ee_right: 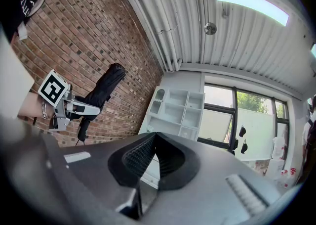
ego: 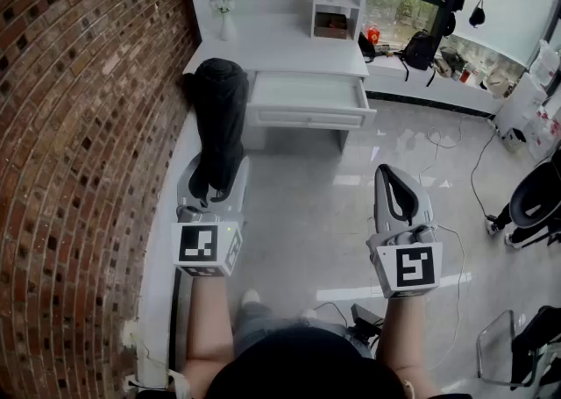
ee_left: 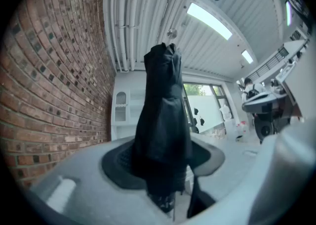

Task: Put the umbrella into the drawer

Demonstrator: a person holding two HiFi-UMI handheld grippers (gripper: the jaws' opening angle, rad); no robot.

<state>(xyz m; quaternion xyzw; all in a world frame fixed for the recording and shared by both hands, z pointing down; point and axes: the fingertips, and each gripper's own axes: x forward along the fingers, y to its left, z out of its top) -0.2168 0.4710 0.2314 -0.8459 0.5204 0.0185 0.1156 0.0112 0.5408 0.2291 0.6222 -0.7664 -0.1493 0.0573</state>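
A black folded umbrella (ego: 219, 117) stands upright in my left gripper (ego: 213, 185), close to the brick wall. In the left gripper view the umbrella (ee_left: 163, 130) fills the gap between the jaws, and my left gripper (ee_left: 165, 164) is shut on its lower part. The white desk (ego: 280, 57) stands ahead with its drawer (ego: 307, 115) pulled open and nothing showing inside. My right gripper (ego: 399, 182) hovers over the floor to the right, shut and holding nothing. In the right gripper view my right gripper (ee_right: 155, 140) shows its pads meeting at the tip, and the umbrella (ee_right: 101, 90) is at far left.
A brick wall (ego: 79, 125) runs along the left with a white ledge (ego: 162, 239) at its foot. Cables (ego: 465, 169) trail over the glossy floor. A black chair (ego: 535, 204) stands at right. A backpack (ego: 421, 48) sits on the window sill beside the desk.
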